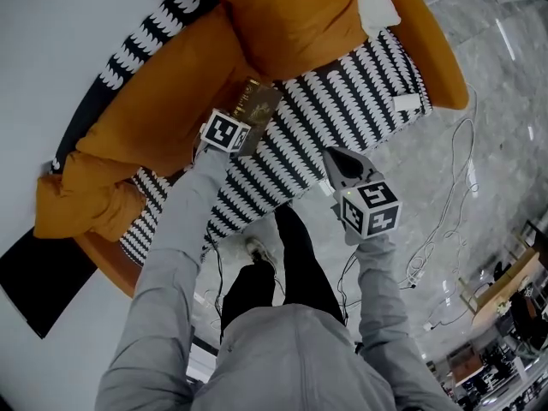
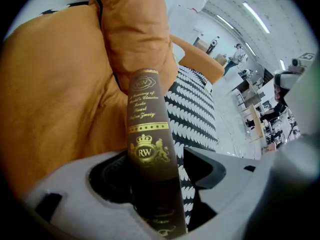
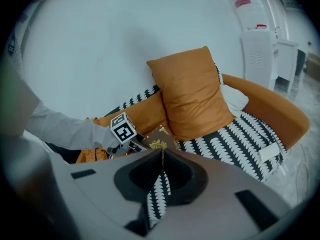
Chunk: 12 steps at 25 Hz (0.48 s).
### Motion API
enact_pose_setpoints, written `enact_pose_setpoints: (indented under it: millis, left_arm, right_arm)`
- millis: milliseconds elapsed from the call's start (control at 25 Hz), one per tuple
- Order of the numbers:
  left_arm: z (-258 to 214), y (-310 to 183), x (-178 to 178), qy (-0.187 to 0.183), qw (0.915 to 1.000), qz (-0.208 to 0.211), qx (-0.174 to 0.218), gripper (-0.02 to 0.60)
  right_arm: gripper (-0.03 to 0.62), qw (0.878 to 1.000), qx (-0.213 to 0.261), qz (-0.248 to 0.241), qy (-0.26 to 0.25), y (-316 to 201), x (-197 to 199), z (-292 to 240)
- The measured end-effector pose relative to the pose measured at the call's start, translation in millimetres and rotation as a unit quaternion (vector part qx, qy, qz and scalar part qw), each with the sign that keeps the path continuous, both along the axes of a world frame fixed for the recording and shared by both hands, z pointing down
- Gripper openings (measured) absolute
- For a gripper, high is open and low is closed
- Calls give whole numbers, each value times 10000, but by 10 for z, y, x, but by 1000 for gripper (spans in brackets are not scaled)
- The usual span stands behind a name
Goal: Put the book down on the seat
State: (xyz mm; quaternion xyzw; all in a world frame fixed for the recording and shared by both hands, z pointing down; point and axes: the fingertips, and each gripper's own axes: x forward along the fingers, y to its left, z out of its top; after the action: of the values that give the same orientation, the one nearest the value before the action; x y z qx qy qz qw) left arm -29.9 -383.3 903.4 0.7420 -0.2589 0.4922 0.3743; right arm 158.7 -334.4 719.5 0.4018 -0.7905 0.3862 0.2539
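Note:
A brown book with gold print stands tilted where the black-and-white patterned seat meets the orange backrest. My left gripper is around its near end. In the left gripper view the book's spine rises between the jaws of that gripper; it lies against the left jaw, with a gap showing at the right jaw. My right gripper hangs shut in front of the seat's edge, holding nothing. From the right gripper view, past its own shut jaws, I see the book and the seat.
A big orange pillow leans on the backrest to the right of the book, with a white cushion behind it. A small white item lies at the seat's right end. Cables run over the marble floor. My legs stand before the sofa.

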Motion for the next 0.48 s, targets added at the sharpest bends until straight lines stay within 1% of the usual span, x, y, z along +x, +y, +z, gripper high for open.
enact_pose_setpoints:
  millis: [240,360,480]
  left_arm:
    - [-219,46,-315,-194,9994,-274,15,296]
    - [-372,98,-438,-184,9980,-554,224,298]
    - [-580,172,-537,-52,9948,-900,481,297]
  right_arm:
    - [31,9999,93,-81,-64,-15,-59,-178]
    - [31,9996,180,-213,-47,52,-108,-290]
    - [31,9992,287,-279,-16,122,-162,-430]
